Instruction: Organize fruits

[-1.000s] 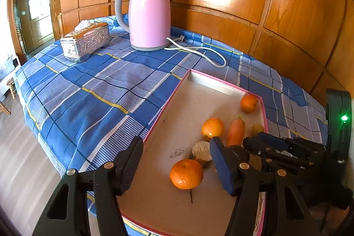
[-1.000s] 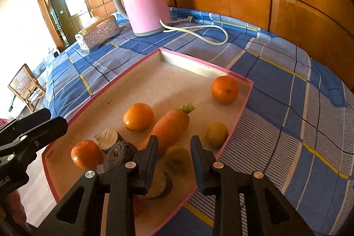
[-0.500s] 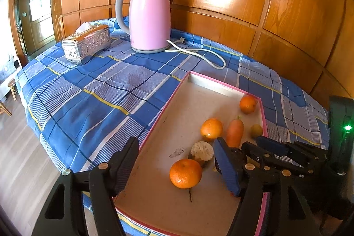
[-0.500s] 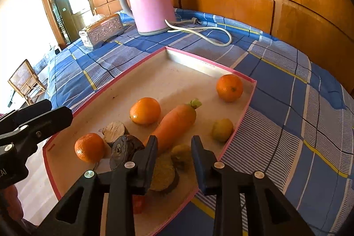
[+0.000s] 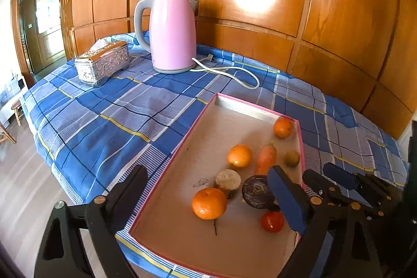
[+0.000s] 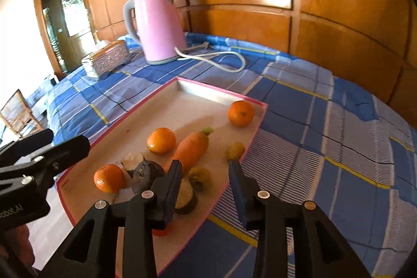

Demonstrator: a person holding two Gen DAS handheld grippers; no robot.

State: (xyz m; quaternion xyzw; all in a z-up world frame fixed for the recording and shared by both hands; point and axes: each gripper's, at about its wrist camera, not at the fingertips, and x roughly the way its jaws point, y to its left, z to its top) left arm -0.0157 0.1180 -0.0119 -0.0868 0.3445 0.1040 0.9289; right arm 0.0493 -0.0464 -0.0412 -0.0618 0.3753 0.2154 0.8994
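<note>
A pink-rimmed tray lies on the blue plaid cloth. It holds three oranges, a carrot, a small yellow fruit, a dark round piece, a cut pale piece and a red tomato. My left gripper is open and empty above the tray's near end. My right gripper is open and empty above the tray's near right edge, over a yellowish fruit and a dark slice.
A pink kettle with a white cord stands at the back of the table. A silver tissue box sits to its left. Wood panelling runs behind. The table edge and floor are at the left.
Both grippers have drawn back and up from the tray. The right gripper's jaws have opened wider. The tomato now shows by the left gripper's right finger.
</note>
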